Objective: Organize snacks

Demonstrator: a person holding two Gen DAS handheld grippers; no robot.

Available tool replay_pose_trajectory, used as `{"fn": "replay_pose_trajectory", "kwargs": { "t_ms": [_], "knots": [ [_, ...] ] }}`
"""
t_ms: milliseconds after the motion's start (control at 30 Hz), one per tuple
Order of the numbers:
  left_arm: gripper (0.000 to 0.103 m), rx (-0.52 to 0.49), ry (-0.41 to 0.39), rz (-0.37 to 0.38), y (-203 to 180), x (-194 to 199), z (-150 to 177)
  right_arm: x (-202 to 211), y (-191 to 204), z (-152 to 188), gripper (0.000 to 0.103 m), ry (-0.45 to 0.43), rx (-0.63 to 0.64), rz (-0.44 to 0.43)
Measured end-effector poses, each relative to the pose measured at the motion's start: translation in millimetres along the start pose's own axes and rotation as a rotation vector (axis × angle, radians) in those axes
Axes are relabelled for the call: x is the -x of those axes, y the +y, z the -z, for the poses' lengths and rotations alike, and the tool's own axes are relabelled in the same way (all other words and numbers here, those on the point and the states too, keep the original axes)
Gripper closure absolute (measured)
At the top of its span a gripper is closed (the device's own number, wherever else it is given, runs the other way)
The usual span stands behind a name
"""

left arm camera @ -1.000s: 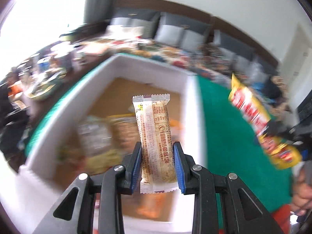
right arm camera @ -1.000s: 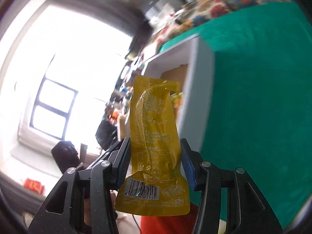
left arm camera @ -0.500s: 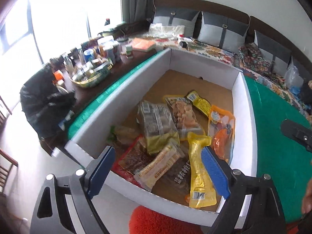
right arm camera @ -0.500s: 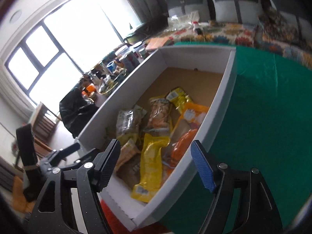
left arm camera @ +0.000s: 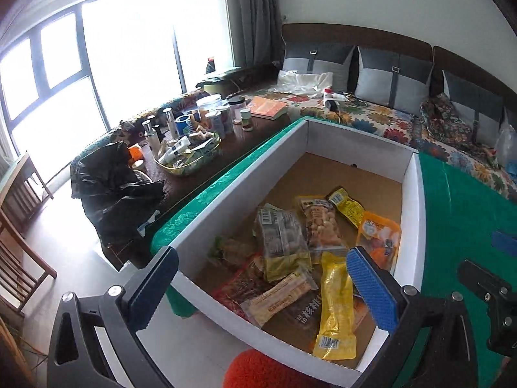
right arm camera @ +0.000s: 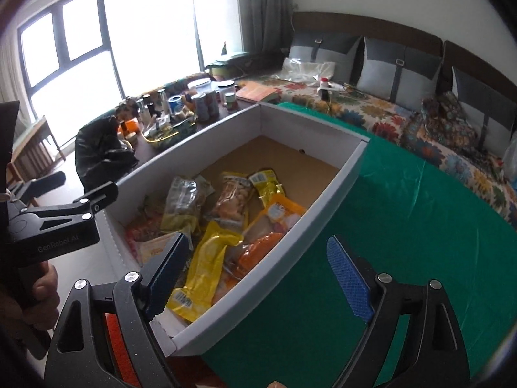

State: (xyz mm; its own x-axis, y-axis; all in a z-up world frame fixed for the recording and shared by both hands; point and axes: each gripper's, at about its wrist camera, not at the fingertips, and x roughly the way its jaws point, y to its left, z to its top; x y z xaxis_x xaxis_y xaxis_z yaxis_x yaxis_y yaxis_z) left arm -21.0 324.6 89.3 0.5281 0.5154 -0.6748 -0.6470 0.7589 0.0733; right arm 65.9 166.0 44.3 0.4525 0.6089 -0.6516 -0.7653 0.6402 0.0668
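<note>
Inspection finding: both grippers are now empty. A second ago the left gripper (left arm camera: 261, 286) was clamped on a long beige wrapped snack bar (left arm camera: 279, 294) and the right gripper (right arm camera: 258, 278) on a long yellow plastic pouch with a barcode label (right arm camera: 206, 270). Both items now lie loose inside the white-walled cardboard box with a brown floor (left arm camera: 410, 187). The bar rests flat at the near end, at about 6 o'clock in the left wrist view; the pouch lies just beside it toward 5 o'clock, barcode end nearest the front wall.

Jaw state: the left jaws are still spreading and stand very wide, with nothing between the pads; box contents merely show through the gap. The right jaws are likewise opening, straddling the box's right wall without touching anything.

Other packets sit piled mid-box: a clear-and-yellow bag, a peanut-coloured pack, a small yellow sachet and an orange pouch (left arm camera: 378, 237).

Assessment: two more snacks are deposited. The green cloth-covered table (right arm camera: 404, 226) at 3 o'clock shows no loose snacks in view; whether any remain elsewhere cannot be determined.
</note>
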Motion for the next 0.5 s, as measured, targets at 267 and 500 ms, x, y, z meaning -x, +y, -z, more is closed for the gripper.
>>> {"fn": "replay_pose_trajectory", "kwargs": {
  "t_ms": [267, 500],
  "knots": [
    [0.000, -0.082, -0.042, 0.006, -10.5, 9.6, -1.5, 20.1, 9.4, -6.0, 0.013, 0.014, 0.004, 0.029],
    [0.000, -0.022, 0.010, 0.048, 2.6, 9.9, -2.9, 24.9, 15.2, -8.9, 0.013, 0.015, 0.013, 0.032]
  ]
}}
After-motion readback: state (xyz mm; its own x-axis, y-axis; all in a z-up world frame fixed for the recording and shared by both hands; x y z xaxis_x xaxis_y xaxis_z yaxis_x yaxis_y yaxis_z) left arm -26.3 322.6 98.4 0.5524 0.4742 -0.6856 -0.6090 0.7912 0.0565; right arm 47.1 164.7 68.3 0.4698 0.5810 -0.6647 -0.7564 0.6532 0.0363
